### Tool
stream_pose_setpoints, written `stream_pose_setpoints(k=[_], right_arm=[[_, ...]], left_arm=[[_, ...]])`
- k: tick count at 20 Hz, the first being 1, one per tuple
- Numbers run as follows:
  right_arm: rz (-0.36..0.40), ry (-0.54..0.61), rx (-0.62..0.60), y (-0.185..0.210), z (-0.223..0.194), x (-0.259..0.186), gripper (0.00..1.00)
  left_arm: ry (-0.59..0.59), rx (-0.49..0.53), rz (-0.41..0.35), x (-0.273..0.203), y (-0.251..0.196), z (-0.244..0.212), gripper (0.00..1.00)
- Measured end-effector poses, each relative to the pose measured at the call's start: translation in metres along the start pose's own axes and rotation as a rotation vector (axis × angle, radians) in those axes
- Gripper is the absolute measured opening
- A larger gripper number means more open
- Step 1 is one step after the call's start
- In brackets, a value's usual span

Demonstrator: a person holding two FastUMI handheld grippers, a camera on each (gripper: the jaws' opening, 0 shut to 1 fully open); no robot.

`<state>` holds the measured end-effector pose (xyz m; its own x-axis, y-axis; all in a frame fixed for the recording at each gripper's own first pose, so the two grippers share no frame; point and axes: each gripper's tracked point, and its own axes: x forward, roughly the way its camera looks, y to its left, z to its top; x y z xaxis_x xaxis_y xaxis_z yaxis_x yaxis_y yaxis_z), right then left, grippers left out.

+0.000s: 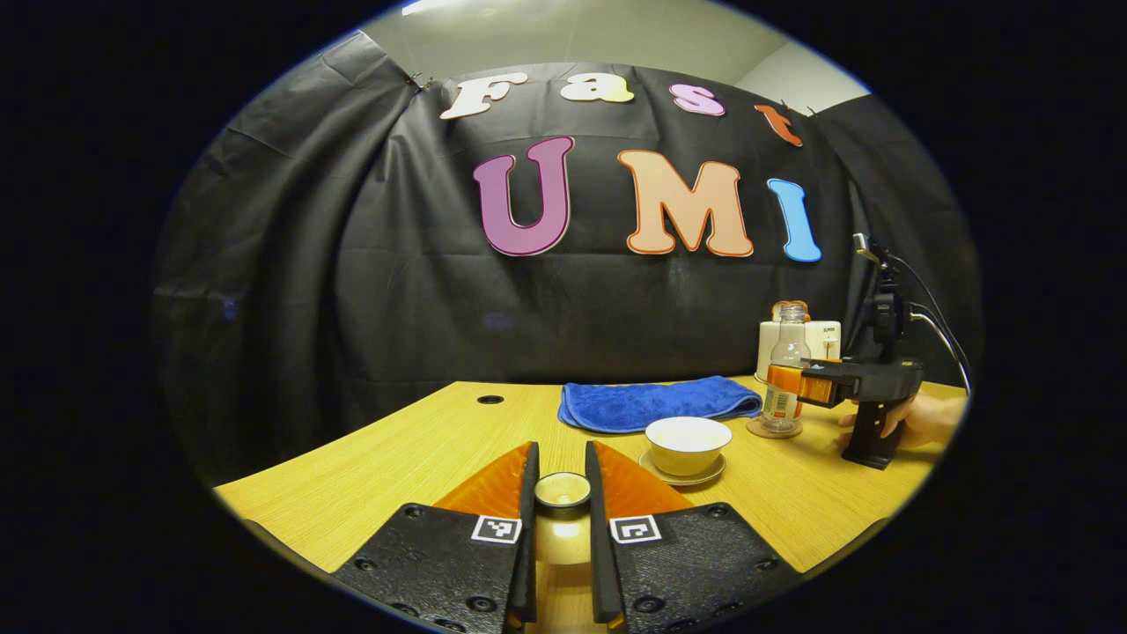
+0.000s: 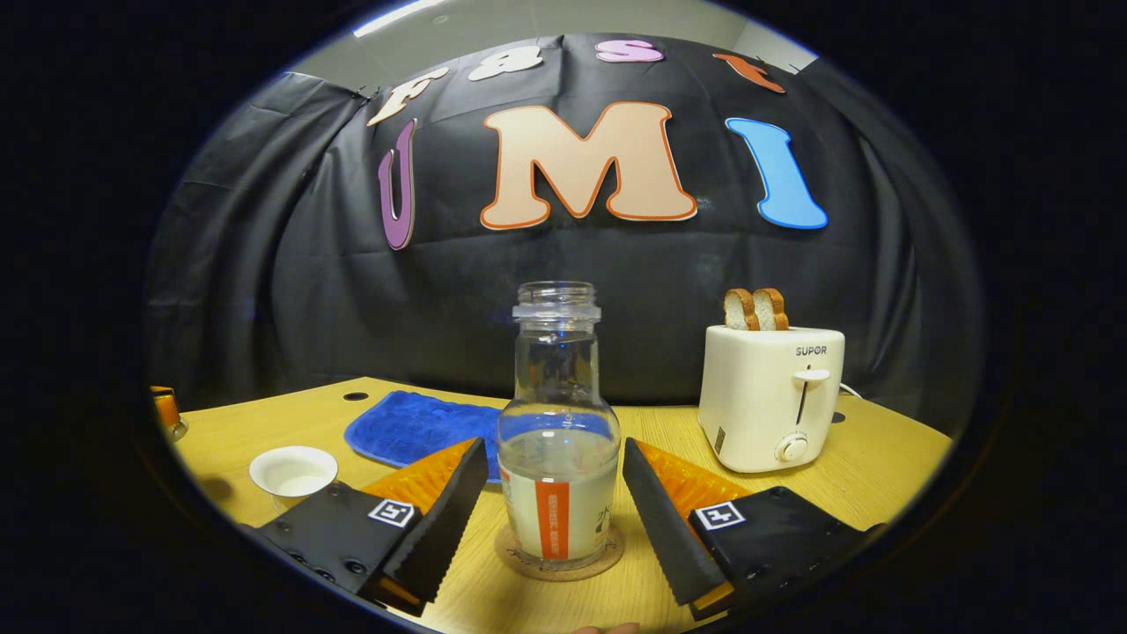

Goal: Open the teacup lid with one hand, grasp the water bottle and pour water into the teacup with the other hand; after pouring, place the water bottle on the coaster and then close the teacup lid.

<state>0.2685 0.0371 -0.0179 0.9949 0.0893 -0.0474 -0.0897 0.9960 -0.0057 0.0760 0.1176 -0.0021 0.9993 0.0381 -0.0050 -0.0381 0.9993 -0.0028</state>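
While the left tool (image 1: 561, 493) pinches the teacup lid (image 1: 563, 490) at lower centre, the right tool (image 2: 555, 502) flanks the water bottle (image 2: 557, 440) spread; the lid may chip the open teacup (image 1: 688, 445).

Coaster (image 2: 558, 556) mostly hidden under the bottle (image 2: 558, 440) — teacup's (image 2: 293, 471) contents too small to tell

black screwed tool (image 1: 561, 528) housings, square coded markers
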Motion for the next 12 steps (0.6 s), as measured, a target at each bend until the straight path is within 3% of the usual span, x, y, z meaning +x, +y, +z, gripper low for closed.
stream_pose_setpoints(k=[3,4,5,8,9,10,12], right_arm=[[-0.003,-0.023,0.000,0.001,0.003,-0.016,0.98],[-0.005,-0.026,0.002,0.001,0.004,-0.022,0.92],[-0.006,-0.026,0.001,0.000,0.003,-0.029,0.98],[-0.002,-0.031,0.003,-0.002,0.004,-0.058,0.98],[-0.008,-0.035,0.002,-0.005,0.004,-0.069,0.92],[-0.013,-0.035,0.003,-0.010,0.005,-0.081,0.98],[-0.016,-0.036,0.002,-0.018,0.005,-0.105,0.98]], left_arm=[[-0.002,-0.002,-0.004,0.000,-0.003,0.001,0.22],[-0.002,0.000,-0.006,0.001,-0.004,0.001,0.22],[-0.003,-0.002,-0.010,0.002,-0.007,0.001,0.22],[-0.002,-0.002,-0.028,0.009,-0.018,0.001,0.22],[-0.001,-0.002,-0.042,0.013,-0.024,0.001,0.22],[-0.003,-0.002,-0.065,0.018,-0.033,0.001,0.22],[-0.003,-0.001,-0.106,0.031,-0.048,0.001,0.22]])
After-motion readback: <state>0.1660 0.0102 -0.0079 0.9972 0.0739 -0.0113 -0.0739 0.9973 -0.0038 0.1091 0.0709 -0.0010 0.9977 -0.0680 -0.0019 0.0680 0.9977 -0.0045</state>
